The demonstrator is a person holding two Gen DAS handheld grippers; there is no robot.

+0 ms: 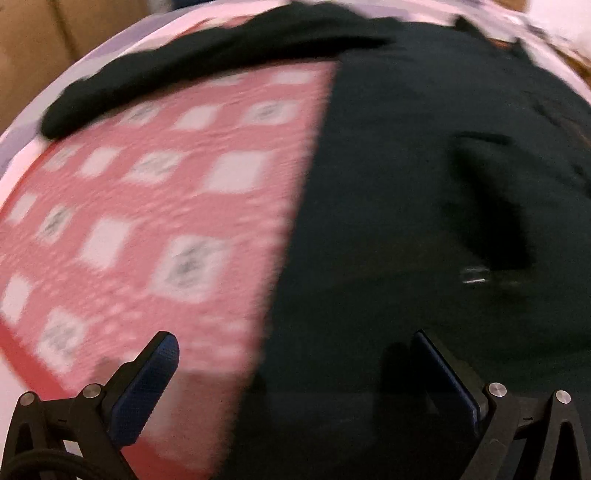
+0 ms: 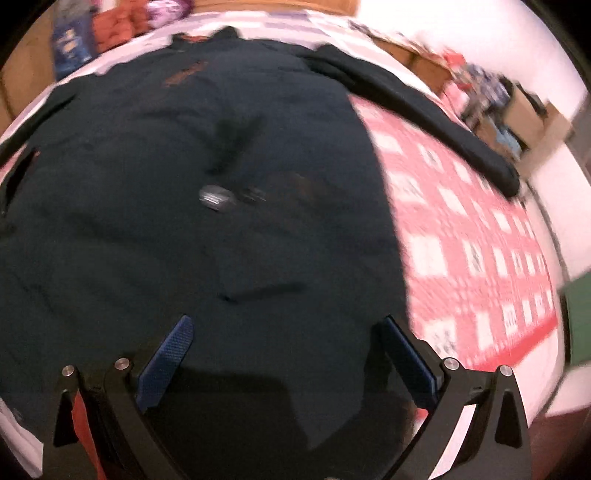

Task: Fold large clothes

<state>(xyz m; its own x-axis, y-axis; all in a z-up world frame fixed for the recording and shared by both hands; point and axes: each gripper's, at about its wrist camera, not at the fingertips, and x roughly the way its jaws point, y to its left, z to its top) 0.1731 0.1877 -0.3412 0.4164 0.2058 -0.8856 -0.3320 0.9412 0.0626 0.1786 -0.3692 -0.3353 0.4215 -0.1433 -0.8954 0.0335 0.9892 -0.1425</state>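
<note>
A large dark long-sleeved garment (image 1: pixel 424 206) lies spread flat on a bed with a pink-and-white checked cover (image 1: pixel 155 206). Its left sleeve (image 1: pixel 177 70) stretches out to the side. In the right wrist view the garment (image 2: pixel 192 221) fills most of the frame, with its right sleeve (image 2: pixel 417 110) stretched out to the right. A small shiny tag (image 2: pixel 214 195) sits on its middle. My left gripper (image 1: pixel 295 343) is open and empty above the garment's left edge. My right gripper (image 2: pixel 288 325) is open and empty above the garment's lower part. Both views are motion-blurred.
The pink checked cover (image 2: pixel 472 236) shows to the right of the garment. Cardboard boxes and clutter (image 2: pixel 517 107) stand beyond the bed's right side. Orange and blue items (image 2: pixel 96 29) lie past the far edge. A brown surface (image 1: pixel 33 44) is at the far left.
</note>
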